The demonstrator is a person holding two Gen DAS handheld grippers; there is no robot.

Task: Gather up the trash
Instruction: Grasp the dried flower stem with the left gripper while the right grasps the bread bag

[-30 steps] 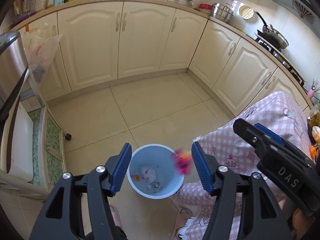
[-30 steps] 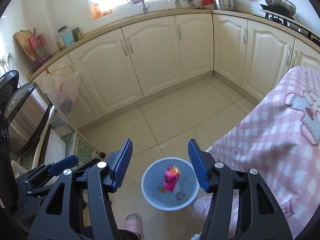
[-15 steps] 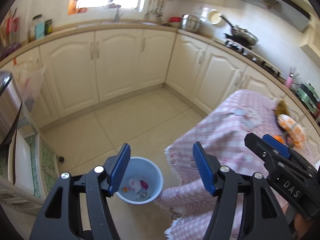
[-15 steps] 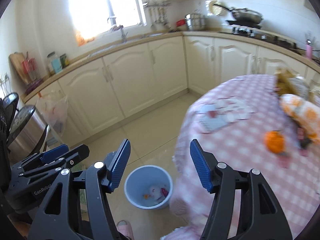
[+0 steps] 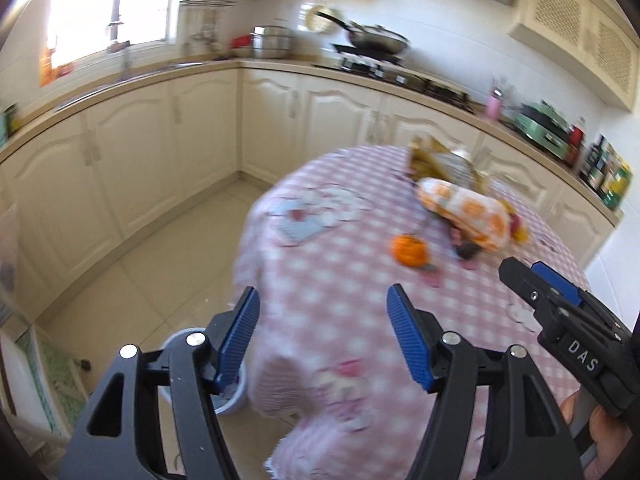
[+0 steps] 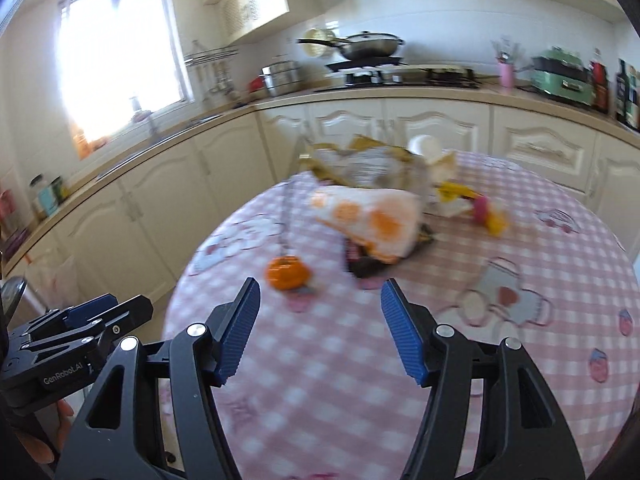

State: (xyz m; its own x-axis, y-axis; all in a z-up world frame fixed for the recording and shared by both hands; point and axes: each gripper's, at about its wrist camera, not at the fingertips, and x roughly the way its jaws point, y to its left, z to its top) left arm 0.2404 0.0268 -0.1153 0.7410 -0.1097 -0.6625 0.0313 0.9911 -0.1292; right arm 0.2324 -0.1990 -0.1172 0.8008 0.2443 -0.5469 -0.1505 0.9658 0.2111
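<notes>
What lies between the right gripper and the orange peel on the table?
Only bare pink checked tablecloth, in the right wrist view. The right gripper is open and empty; the orange peel lies just beyond its left finger.

Two grippers were in view, the left gripper (image 5: pixel 322 312) and the right gripper (image 6: pixel 320 304). On the pink checked tablecloth (image 6: pixel 360 380) lay one orange fruit (image 6: pixel 286 274), one orange-spotted bag (image 6: pixel 372 220) and one crumpled wrapper (image 6: pixel 368 166), plus perhaps two or three small blurred scraps toward its far edge. One blue bin (image 5: pixel 236 396) stood on the floor.

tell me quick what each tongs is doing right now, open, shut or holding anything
Left tongs: open, nothing between the blue pads.
Right tongs: open, nothing held.
</notes>
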